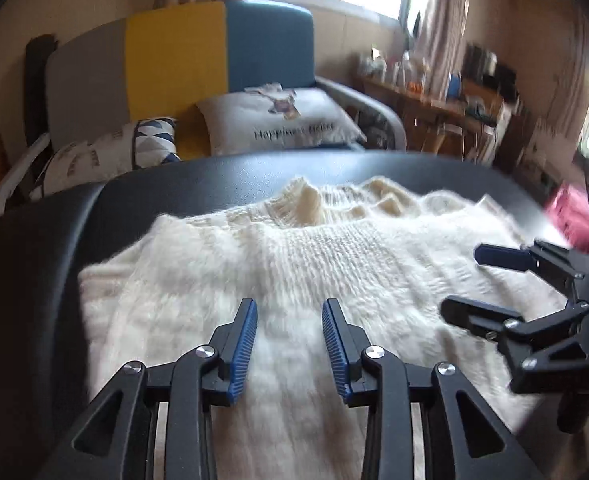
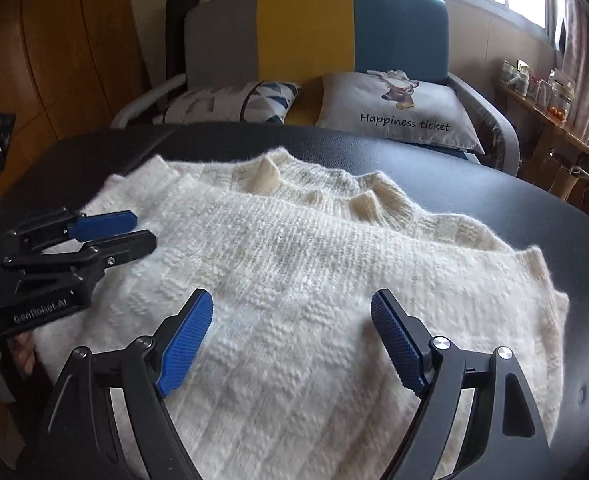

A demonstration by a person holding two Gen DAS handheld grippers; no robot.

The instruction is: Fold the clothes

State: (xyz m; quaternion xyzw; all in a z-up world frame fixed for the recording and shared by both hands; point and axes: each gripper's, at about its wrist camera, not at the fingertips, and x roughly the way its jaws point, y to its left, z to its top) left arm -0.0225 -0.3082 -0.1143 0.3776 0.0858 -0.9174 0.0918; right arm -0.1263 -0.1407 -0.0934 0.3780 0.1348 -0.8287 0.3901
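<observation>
A cream knitted sweater [image 1: 294, 264] [image 2: 294, 264] lies folded on a black table [image 1: 46, 248] [image 2: 554, 208], its ribbed collar at the far side. My left gripper [image 1: 290, 308] hovers over the sweater's near part, its blue pads apart with nothing between them. In the right wrist view that same left gripper [image 2: 140, 228] shows at the left edge, over the sweater's left side. My right gripper [image 2: 292, 300] stands wide open above the sweater's middle, and it appears from the side as the right gripper [image 1: 460, 284] at the right of the left wrist view, also holding nothing.
A sofa [image 2: 306, 32] in grey, yellow and blue stands behind the table with two cushions [image 2: 398, 112]. A cluttered wooden shelf [image 1: 446, 92] runs along the right wall. Something pink [image 1: 570, 212] lies at the table's right edge. A person's hand [image 2: 18, 356] holds the left gripper's handle.
</observation>
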